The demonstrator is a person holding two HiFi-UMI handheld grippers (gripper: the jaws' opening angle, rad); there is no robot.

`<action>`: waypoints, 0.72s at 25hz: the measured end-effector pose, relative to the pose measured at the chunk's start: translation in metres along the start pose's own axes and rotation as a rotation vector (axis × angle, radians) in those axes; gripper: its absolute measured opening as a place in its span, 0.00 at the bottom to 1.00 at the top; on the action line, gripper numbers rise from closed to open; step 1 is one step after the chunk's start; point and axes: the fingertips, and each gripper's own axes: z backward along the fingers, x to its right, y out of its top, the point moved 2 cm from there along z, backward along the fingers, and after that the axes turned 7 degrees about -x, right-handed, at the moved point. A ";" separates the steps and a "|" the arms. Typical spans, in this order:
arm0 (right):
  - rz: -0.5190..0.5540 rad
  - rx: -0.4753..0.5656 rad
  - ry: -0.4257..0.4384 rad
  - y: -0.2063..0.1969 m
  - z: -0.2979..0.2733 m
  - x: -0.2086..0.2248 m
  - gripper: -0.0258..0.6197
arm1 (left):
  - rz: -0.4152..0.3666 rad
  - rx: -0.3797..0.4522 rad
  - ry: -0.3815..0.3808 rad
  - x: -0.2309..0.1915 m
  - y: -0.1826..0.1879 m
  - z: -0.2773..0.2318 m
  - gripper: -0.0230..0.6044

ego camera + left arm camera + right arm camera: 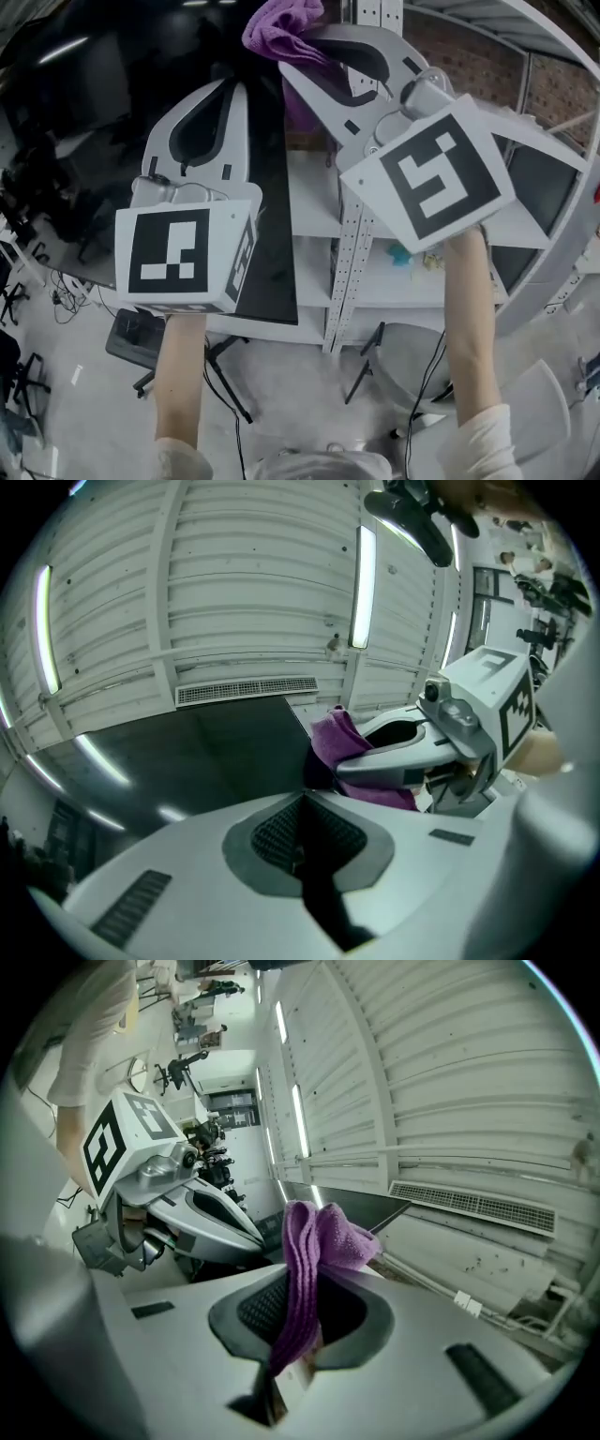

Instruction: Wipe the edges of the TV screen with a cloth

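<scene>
The TV screen (103, 112) is a dark glossy panel at the upper left of the head view; its right edge runs down the middle. My right gripper (292, 58) is shut on a purple cloth (281, 23), which bunches out past the jaws at the screen's top right corner. From the right gripper view, the cloth (319, 1241) hangs between the pads of that gripper (305, 1309), with the screen (349, 1207) just beyond. My left gripper (234, 84) is over the screen beside the cloth. It (300, 847) is shut and holds nothing. The cloth (333, 738) meets the screen (187, 761) at its corner.
A white shelf rack with a perforated upright (352, 244) stands behind the TV's edge. Below are a round grey stool (403, 361), a black box (131, 337) and cables on the floor. White ribbed ceiling panels (253, 592) with light strips fill the gripper views.
</scene>
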 end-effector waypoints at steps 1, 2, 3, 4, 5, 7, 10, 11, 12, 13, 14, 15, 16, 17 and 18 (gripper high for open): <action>-0.010 -0.003 0.000 -0.003 0.001 -0.004 0.13 | 0.009 -0.006 -0.001 0.003 -0.002 0.000 0.06; -0.018 -0.008 0.002 -0.006 0.003 -0.009 0.13 | 0.015 -0.011 -0.001 0.007 -0.005 0.002 0.06; -0.023 -0.014 0.002 -0.010 0.006 -0.016 0.13 | 0.019 -0.015 -0.001 0.012 -0.009 0.005 0.06; -0.027 -0.021 0.001 -0.015 0.010 -0.024 0.13 | 0.026 -0.018 -0.004 0.018 -0.014 0.009 0.06; -0.032 -0.030 0.000 -0.019 0.014 -0.033 0.13 | 0.036 -0.024 -0.009 0.024 -0.021 0.013 0.06; -0.052 -0.052 -0.001 -0.028 0.021 -0.053 0.13 | 0.062 -0.047 -0.023 0.036 -0.034 0.021 0.06; -0.075 -0.070 -0.004 -0.037 0.025 -0.078 0.13 | 0.085 -0.064 -0.023 0.041 -0.050 0.032 0.06; -0.080 -0.073 -0.003 -0.040 0.025 -0.085 0.13 | 0.091 -0.070 -0.022 0.041 -0.056 0.036 0.06; -0.086 -0.078 0.000 -0.043 0.027 -0.092 0.13 | 0.102 -0.078 -0.026 0.042 -0.064 0.040 0.06; -0.093 -0.085 0.002 -0.047 0.028 -0.100 0.13 | 0.114 -0.088 -0.033 0.043 -0.071 0.044 0.06; -0.099 -0.092 0.002 -0.051 0.031 -0.108 0.13 | 0.123 -0.098 -0.040 0.045 -0.079 0.049 0.06; -0.103 -0.098 0.001 -0.054 0.033 -0.116 0.13 | 0.125 -0.110 -0.043 0.048 -0.087 0.054 0.06; -0.106 -0.103 0.001 -0.056 0.036 -0.123 0.13 | 0.125 -0.120 -0.040 0.051 -0.095 0.059 0.06; -0.111 -0.108 0.004 -0.058 0.039 -0.130 0.13 | 0.131 -0.128 -0.034 0.054 -0.102 0.065 0.06; -0.120 -0.113 0.012 -0.061 0.041 -0.138 0.13 | 0.149 -0.135 -0.028 0.057 -0.109 0.071 0.06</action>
